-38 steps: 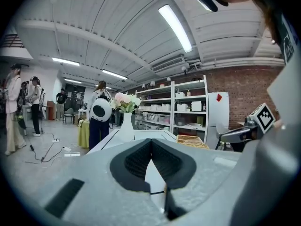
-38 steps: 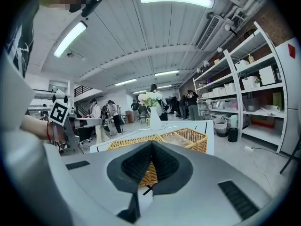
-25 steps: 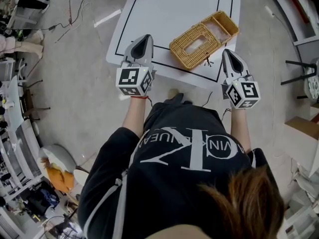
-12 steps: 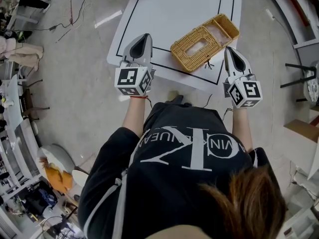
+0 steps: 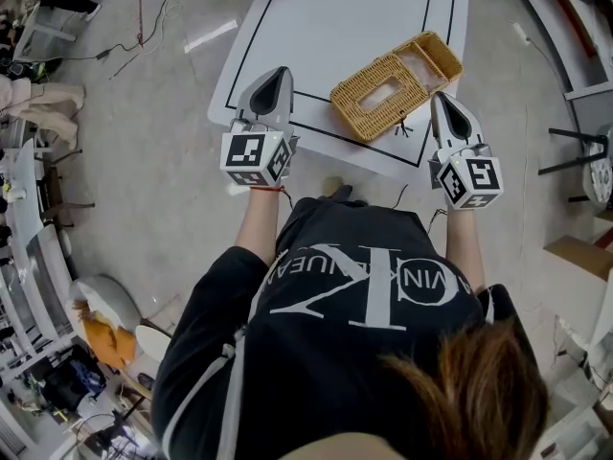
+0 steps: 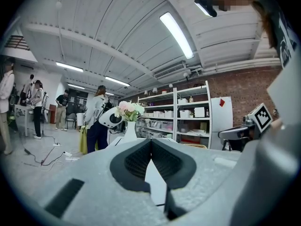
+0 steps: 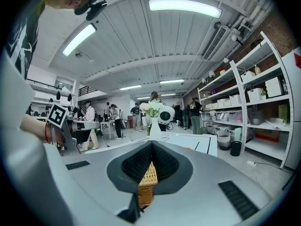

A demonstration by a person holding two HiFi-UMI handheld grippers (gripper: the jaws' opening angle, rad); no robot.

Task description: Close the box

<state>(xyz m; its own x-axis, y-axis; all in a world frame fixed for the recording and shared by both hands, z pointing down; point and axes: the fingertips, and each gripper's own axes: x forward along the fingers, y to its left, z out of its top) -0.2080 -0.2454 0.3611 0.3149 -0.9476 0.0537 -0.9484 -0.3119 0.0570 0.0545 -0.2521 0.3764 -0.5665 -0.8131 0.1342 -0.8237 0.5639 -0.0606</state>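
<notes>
The tan woven wicker box (image 5: 395, 82) lies opened out on the white worktop (image 5: 326, 27) inside a black outline, with its slotted lid half nearer and to the left and its open basket half farther right, so the lid is not yet folded over. The left gripper (image 5: 278, 73) hovers over the near left edge of the worktop, well apart from the box, its jaws pressed together on nothing. The right gripper (image 5: 442, 99) sits just beside the box's near right side, jaws likewise closed and empty (wicker shows only behind them), probably held as a blunt pusher to flip the lid.
</notes>
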